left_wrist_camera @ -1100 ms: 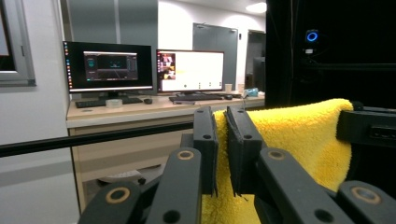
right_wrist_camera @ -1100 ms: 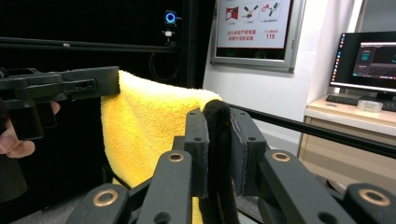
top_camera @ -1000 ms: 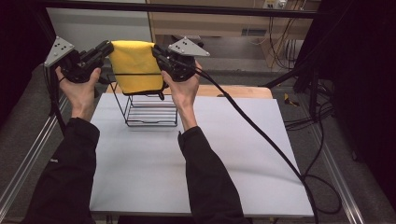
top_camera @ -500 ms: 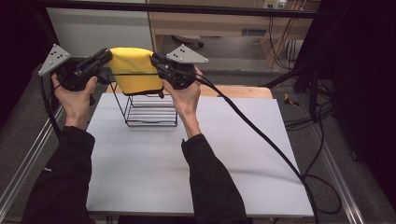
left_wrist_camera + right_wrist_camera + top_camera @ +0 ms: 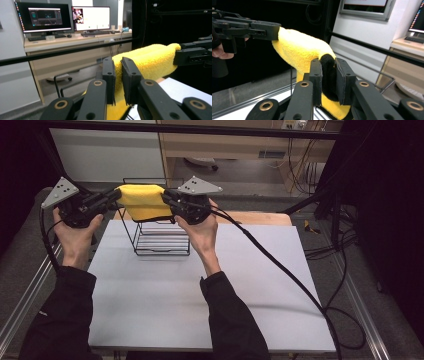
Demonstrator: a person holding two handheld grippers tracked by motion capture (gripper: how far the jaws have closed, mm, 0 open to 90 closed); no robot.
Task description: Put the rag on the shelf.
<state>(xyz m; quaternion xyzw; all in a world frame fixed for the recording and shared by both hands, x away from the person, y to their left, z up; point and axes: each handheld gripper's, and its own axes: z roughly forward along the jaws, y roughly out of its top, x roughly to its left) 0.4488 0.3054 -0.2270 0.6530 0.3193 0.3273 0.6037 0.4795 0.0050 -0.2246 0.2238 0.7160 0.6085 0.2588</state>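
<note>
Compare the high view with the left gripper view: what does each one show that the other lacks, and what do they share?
High view alone: the white table, the wire rack beneath the yellow towel, and both forearms. Left gripper view alone: two lit monitors and keyboards on a desk, plus the left gripper pinching the towel's edge close up. Shared: the towel stretched across to the right gripper.

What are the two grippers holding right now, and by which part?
Both hold one yellow terry cloth, stretched above the black wire rack. The left gripper pinches its left end, the right gripper its right end, at a black-edged fold.
</note>
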